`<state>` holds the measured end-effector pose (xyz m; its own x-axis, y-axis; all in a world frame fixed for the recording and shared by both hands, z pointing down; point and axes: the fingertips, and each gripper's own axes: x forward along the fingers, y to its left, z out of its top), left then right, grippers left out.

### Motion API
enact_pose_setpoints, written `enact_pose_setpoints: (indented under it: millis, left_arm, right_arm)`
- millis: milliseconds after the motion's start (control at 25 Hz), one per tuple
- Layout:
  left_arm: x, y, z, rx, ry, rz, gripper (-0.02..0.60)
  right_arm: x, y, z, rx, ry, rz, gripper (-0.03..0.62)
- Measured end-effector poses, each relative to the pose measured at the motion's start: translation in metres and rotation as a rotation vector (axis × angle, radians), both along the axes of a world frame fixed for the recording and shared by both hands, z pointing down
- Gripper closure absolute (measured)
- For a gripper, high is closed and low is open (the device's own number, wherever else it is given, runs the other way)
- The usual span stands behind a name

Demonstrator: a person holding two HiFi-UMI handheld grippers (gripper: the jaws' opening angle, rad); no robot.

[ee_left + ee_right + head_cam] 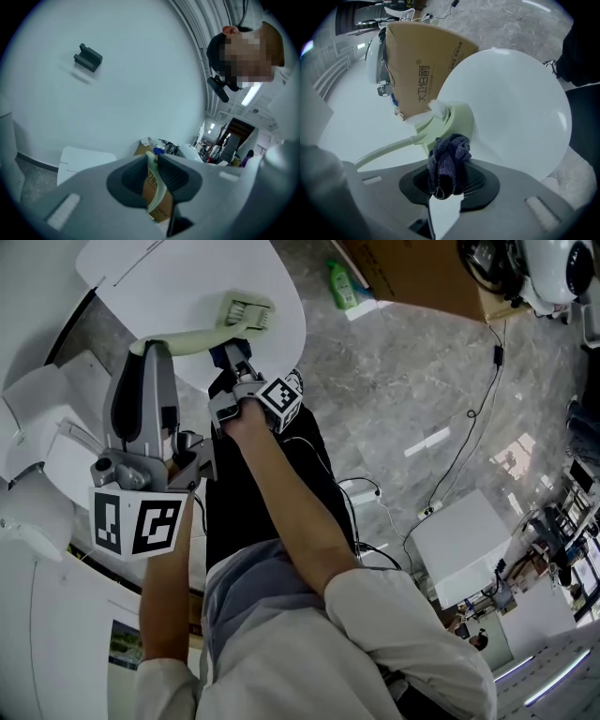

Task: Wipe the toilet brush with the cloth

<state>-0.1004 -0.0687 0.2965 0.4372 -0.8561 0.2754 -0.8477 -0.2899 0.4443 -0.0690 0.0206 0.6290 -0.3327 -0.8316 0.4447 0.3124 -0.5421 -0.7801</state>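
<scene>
My left hand-held gripper pinches the pale green toilet brush by its handle. My right hand-held gripper clamps the dark blue cloth against the brush head, over the white toilet lid.

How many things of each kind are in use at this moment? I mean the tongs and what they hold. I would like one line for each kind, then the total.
tongs: 2 (left tongs, right tongs)
toilet brush: 1, held by the left tongs
cloth: 1, held by the right tongs
total: 4
</scene>
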Motion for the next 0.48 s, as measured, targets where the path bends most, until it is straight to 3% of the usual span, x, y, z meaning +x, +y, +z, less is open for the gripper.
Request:
enact_pose_setpoints:
  millis: [480]
  left_arm:
    - [0.001,-0.002,-0.001,0.002,0.004,-0.017,0.581]
  right_arm:
    - [-0.003,-0.002,-0.034,0.109,-0.003,-0.085,0.496]
